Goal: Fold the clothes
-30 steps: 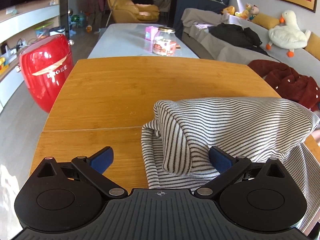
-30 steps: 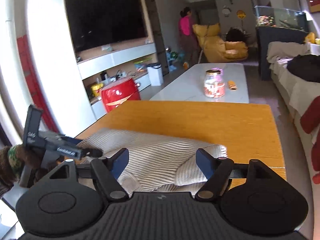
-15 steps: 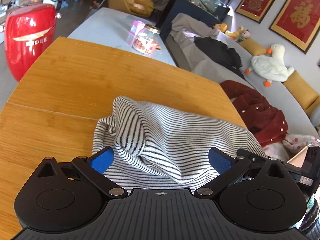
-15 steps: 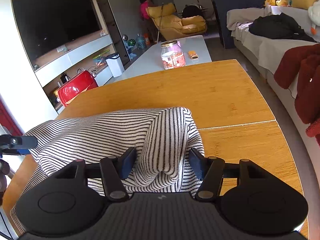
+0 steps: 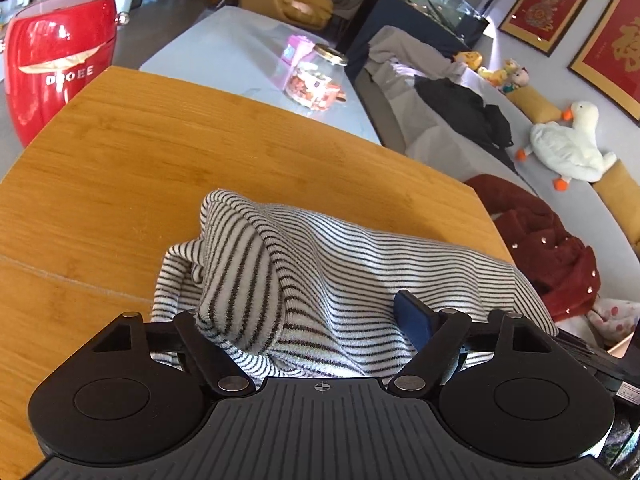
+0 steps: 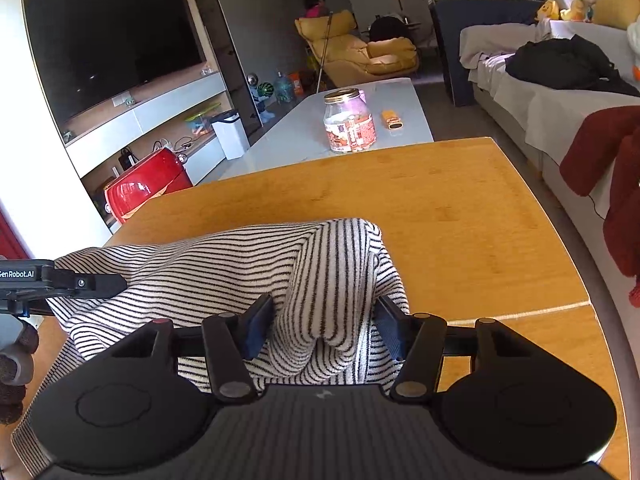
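Gripping a bunched corner each, both grippers are closed on the striped top (image 5: 360, 264). Left gripper (image 5: 304, 324): a thick roll of cloth sits between its fingers; the left pad is buried under the cloth, the right pad (image 5: 412, 320) shows blue against it. Right gripper (image 6: 320, 320): both pads press a fat fold from either side.

Ahead of the fingers, the top is stretched between the two tools, its near edge raised, its far part draped onto the table (image 5: 120, 168). In the right view the left gripper shows at the far left, at the top's other end, well apart.

Beyond, the table ahead is bare wood. Further still stands a jar (image 6: 350, 122) on a white table (image 6: 404, 96), well clear of the work.

Risks, as judged: each hold is on a loose bunch, not a flat edge, so cloth could creep out under tension and drop one corner. Uneven pull between the tools would skew the fold line. The near hem hangs off the table edge and could drag the piece down.
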Tool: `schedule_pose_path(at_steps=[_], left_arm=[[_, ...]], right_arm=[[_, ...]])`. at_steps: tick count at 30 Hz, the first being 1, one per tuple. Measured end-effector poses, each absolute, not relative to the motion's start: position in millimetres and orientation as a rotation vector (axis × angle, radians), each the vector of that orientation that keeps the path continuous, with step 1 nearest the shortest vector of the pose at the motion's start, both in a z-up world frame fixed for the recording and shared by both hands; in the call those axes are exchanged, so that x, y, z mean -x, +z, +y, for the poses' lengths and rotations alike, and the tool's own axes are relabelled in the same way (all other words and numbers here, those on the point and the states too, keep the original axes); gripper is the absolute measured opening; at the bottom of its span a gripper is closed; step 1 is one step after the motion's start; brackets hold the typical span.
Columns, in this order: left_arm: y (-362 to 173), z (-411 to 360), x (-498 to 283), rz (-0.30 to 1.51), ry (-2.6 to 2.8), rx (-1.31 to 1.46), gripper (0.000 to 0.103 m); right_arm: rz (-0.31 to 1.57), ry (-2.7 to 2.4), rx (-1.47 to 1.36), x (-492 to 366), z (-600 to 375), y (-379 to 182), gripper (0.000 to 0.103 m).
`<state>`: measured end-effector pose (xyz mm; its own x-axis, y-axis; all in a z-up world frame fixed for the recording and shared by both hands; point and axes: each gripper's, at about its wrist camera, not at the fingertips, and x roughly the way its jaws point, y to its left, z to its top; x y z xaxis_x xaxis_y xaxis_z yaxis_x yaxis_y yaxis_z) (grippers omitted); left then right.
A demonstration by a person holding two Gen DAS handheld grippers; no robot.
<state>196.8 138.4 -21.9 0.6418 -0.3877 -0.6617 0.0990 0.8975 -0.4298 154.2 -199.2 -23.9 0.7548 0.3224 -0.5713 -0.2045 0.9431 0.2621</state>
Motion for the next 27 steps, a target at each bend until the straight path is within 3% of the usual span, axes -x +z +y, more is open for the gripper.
schedule_pose_path(at_steps=[13, 22, 27], left_arm=[[-17, 136, -214, 0.833, -0.258, 0.344, 0.073], [-3, 162, -188, 0.817, -0.201, 0.264, 0.077], [18, 156, -177, 0.753, -0.255, 0.275, 0.077]], right_arm=[[0.65, 0.282, -0.219, -170, -205, -26, 0.056], [0.626, 0.204, -0.108, -135, -221, -10, 0.066], [0.471, 0.195, -0.068, -115, -213, 24, 0.066]])
